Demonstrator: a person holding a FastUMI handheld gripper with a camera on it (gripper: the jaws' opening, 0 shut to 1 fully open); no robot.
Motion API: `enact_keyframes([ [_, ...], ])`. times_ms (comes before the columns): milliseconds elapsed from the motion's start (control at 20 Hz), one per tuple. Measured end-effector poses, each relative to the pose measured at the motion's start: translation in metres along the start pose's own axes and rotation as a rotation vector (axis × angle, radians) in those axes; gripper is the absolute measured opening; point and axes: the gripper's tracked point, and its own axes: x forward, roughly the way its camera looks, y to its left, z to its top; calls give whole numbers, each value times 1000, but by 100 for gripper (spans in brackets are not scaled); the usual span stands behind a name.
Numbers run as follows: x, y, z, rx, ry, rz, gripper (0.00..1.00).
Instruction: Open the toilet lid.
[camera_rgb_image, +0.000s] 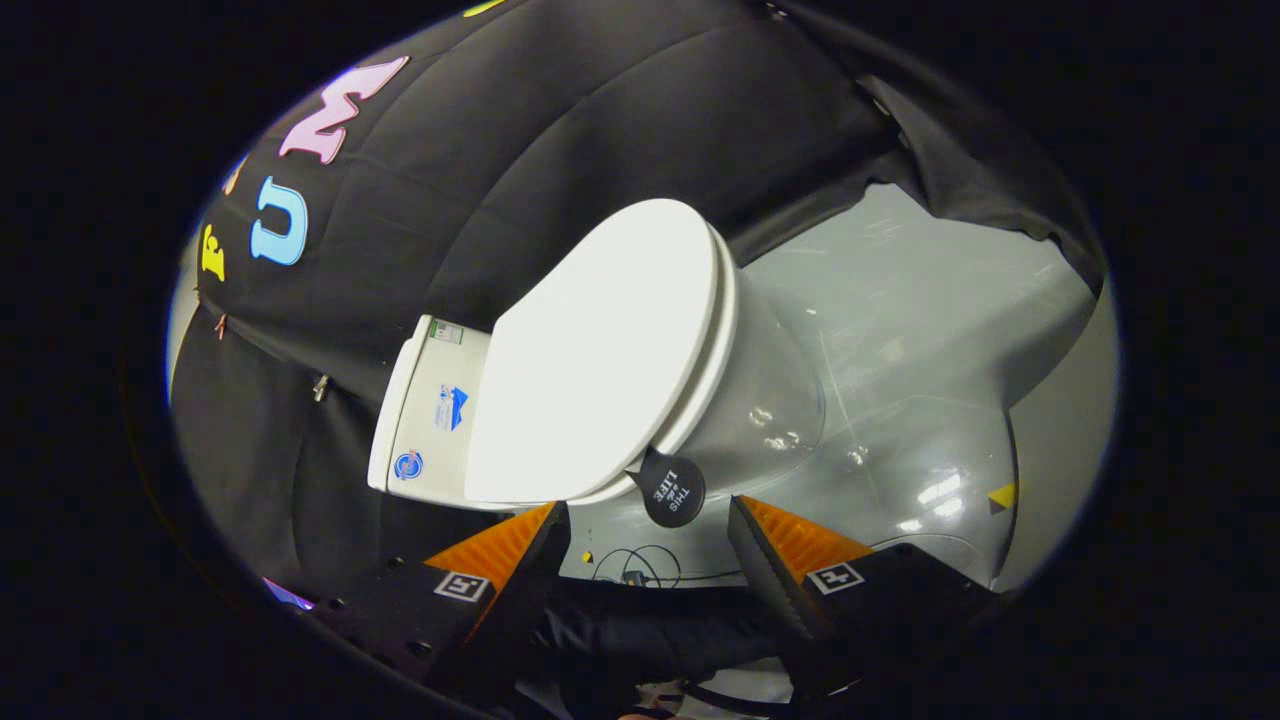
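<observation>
A white toilet (760, 400) stands against the booth's black cloth wall, seen rolled to one side. Its white lid (590, 360) lies down flat on the seat. A round black tab (670, 490) sticks out from the lid's edge, just ahead of the gap between my fingers. My gripper (650, 520) is open, with nothing between its fingers, and hovers a short way from the tab. The white tank (425, 420) sits behind the lid, with small stickers on it.
Shiny grey floor (900, 330) spreads around the toilet's base. A black cloth and a thin cable (630, 570) lie on the floor below my fingers. A small yellow and black marker (1003, 496) is stuck on the floor to one side.
</observation>
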Motion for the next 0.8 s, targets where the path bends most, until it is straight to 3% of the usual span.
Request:
enact_keyframes([
  [100, 10, -2, -7, 4, 43, 2, 97],
  [300, 25, -7, -8, -61, 80, -32, 75],
  [400, 30, -20, -4, -119, 77, -77, 50],
  [450, 29, -18, -4, -90, 91, -74, 38],
  [600, 26, -21, 5, -77, 122, -60, 38],
  [650, 31, -19, 1, -57, 113, -63, 25],
  [750, 28, -19, 2, -40, 115, -71, 25],
  [800, 23, -18, 7, 0, 114, -87, 13],
])
